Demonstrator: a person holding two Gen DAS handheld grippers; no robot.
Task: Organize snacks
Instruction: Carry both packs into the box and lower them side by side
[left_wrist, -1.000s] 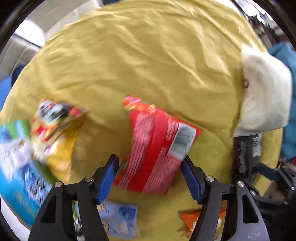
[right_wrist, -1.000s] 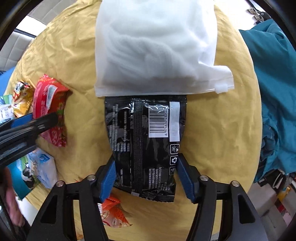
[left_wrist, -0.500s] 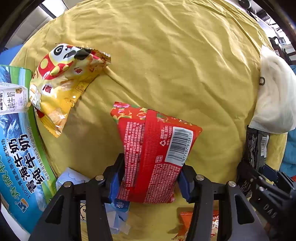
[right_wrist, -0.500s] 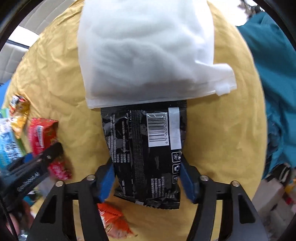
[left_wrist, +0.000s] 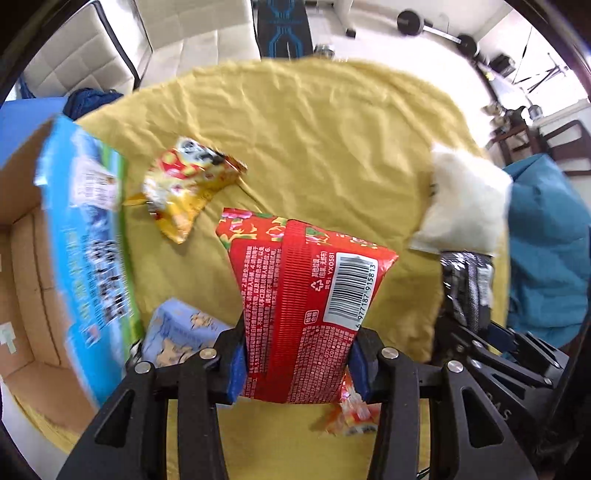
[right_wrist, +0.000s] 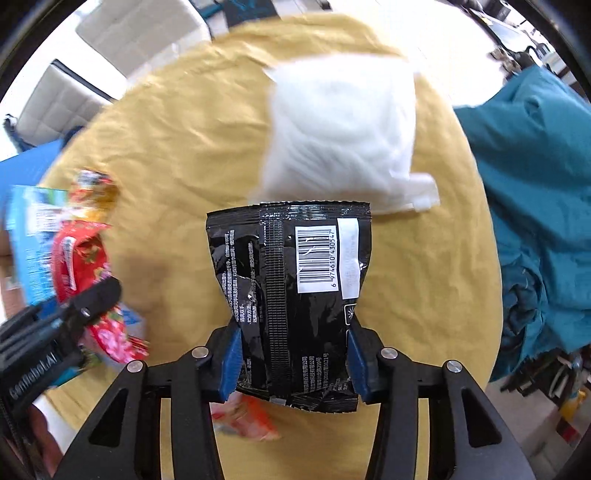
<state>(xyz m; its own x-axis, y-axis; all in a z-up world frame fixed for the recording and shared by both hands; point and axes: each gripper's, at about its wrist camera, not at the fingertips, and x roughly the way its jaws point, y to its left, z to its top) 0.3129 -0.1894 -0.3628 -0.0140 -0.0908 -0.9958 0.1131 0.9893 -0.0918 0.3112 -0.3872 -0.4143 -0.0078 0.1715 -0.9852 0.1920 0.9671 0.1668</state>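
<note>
1. Snack packs were held in both grippers: the left gripper pinched a shiny red crinkly snack packet with a white barcode by its lower end, up off the wrinkled yellow cloth.
2. The right gripper pinched a black foil snack bag with a white barcode the same way, just in front of a soft white zip pouch.
3. An open brown cardboard box with a blue and green printed side sat at the left edge of the cloth, near the red packet. It looked like the place for the snacks to go.
4. To do this well, the pinch should have stayed firm, since foil is slippery and the bags were gripped low.
5. The red packet should have gone over the box wall, not into it.
6. A yellow and red panda snack bag, a pale blue printed packet and a small orange wrapper lay loose below, so the arms needed to pass above them.
</note>
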